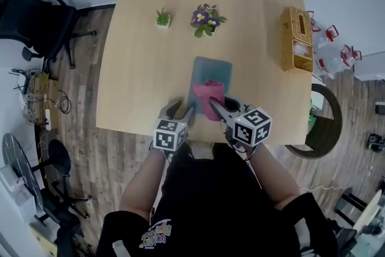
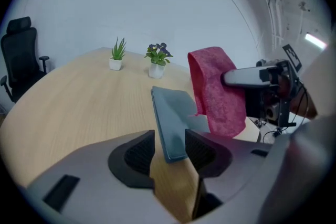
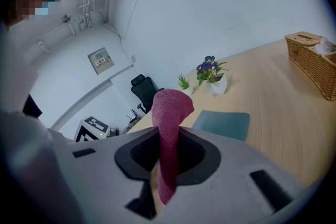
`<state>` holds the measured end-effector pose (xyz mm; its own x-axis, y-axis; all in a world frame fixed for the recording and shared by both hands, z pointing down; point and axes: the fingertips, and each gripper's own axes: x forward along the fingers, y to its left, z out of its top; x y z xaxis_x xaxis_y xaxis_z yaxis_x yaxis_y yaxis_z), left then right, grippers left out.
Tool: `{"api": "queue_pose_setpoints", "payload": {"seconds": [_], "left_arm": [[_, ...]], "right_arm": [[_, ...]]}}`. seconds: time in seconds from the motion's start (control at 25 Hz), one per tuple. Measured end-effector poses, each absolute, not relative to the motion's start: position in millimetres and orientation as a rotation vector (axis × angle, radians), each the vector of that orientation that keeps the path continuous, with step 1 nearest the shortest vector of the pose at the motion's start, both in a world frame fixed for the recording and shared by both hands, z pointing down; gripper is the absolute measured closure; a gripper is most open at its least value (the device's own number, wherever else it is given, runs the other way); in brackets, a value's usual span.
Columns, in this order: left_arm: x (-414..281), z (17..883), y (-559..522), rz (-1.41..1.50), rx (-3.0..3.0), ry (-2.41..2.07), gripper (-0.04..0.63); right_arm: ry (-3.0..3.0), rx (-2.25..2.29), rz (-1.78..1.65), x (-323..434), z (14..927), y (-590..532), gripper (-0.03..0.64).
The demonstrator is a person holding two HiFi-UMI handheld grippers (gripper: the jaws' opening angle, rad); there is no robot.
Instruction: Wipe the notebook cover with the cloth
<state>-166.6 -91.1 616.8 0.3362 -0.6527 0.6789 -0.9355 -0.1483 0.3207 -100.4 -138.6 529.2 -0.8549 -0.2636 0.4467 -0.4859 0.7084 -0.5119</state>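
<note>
A blue-grey notebook [image 1: 212, 72] lies flat on the wooden table [image 1: 138, 69], near its front edge. My right gripper [image 1: 220, 109] is shut on a pink cloth [image 1: 208, 95], which hangs over the notebook's near end. In the right gripper view the cloth [image 3: 169, 113] stands up between the pads, with the notebook [image 3: 223, 124] beyond it. My left gripper [image 1: 180, 109] is open at the notebook's near left corner. In the left gripper view that corner of the notebook [image 2: 170, 113] shows between the fingertips, and the cloth [image 2: 215, 92] hangs to the right.
At the table's back stand a small green plant [image 1: 162, 18] and a pot of purple flowers [image 1: 206, 19]. A wicker basket [image 1: 296, 39] sits at the right edge. A black office chair [image 1: 36, 21] is on the floor to the left, a round stool [image 1: 328, 123] to the right.
</note>
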Motion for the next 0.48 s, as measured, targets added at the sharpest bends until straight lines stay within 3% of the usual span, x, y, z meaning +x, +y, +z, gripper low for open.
{"api": "queue_pose_setpoints", "payload": {"seconds": [0.48], "left_arm": [[-165.5, 644.0, -102.8, 0.587, 1.929, -1.233, 0.425]], "right_arm": [[-2.442, 0.739, 1.013, -109.1, 576.4, -127.1, 0.545]]}}
